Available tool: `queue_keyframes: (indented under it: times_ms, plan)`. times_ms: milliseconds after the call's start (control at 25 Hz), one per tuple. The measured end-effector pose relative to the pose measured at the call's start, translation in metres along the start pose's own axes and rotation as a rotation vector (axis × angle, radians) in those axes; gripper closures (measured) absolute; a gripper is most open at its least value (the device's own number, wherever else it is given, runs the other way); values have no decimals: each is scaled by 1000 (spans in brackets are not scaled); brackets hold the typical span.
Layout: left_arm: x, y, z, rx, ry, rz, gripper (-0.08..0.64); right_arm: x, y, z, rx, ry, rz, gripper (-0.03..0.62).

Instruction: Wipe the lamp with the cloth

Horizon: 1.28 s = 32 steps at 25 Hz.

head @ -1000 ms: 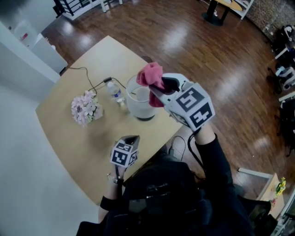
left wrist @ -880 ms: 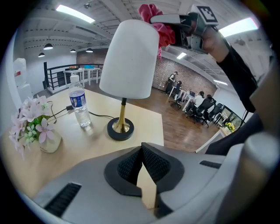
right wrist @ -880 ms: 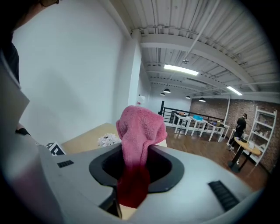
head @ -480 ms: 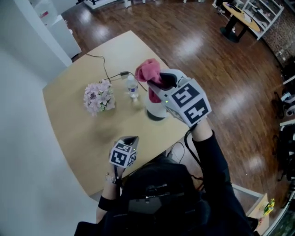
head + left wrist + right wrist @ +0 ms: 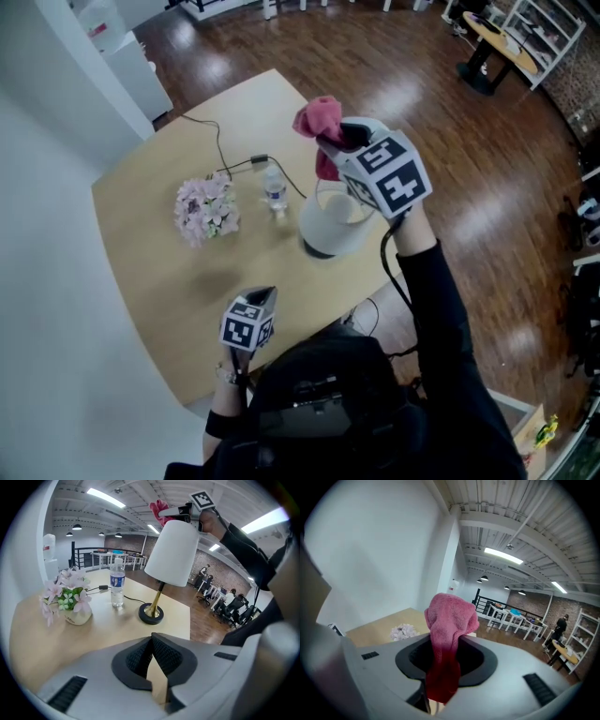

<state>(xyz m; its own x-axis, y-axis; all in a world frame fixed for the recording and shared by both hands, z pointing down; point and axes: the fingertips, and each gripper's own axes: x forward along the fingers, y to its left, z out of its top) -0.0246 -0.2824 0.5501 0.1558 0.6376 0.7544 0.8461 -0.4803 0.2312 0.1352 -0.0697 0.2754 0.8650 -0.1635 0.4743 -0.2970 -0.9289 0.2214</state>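
The lamp has a white shade point(image 5: 334, 223) point(image 5: 172, 553) on a brass stem with a black round foot point(image 5: 151, 614); it stands near the right edge of the table. My right gripper point(image 5: 330, 139) point(image 5: 440, 667) is shut on a pink cloth point(image 5: 317, 116) point(image 5: 446, 630) and hovers above the far rim of the shade; whether the cloth touches the shade I cannot tell. In the left gripper view the cloth point(image 5: 159, 508) shows above the shade. My left gripper point(image 5: 265, 297) point(image 5: 153, 665) is shut and empty, low over the near table edge, pointing toward the lamp.
The beige table point(image 5: 159, 262) carries a pot of pale pink flowers point(image 5: 206, 210) point(image 5: 65, 599), a small water bottle point(image 5: 275, 193) point(image 5: 117, 588) and a black cable point(image 5: 220, 150) running to the lamp. Dark wood floor point(image 5: 450, 159) lies to the right; white wall at the left.
My right gripper has carried the pink cloth from the near side of the shade across to its far rim. The shade, covered before, now shows. The left gripper has shifted slightly.
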Motion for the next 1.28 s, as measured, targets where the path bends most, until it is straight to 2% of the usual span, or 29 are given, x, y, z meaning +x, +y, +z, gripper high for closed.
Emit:
queue_keyframes:
  times_ms: [200, 400, 800, 1280]
  plan:
    - [16, -11, 9, 40, 18, -35, 558, -25, -40, -25, 58, 24, -76, 463]
    - [27, -29, 17, 108, 39, -81, 558, -61, -47, -50, 121, 19, -114, 463]
    - [27, -55, 12, 218, 65, -154, 558, -103, 4, -80, 234, -18, -115, 463]
    - [9, -66, -3, 285, 74, -194, 558, -126, 71, -62, 315, -130, -85, 463]
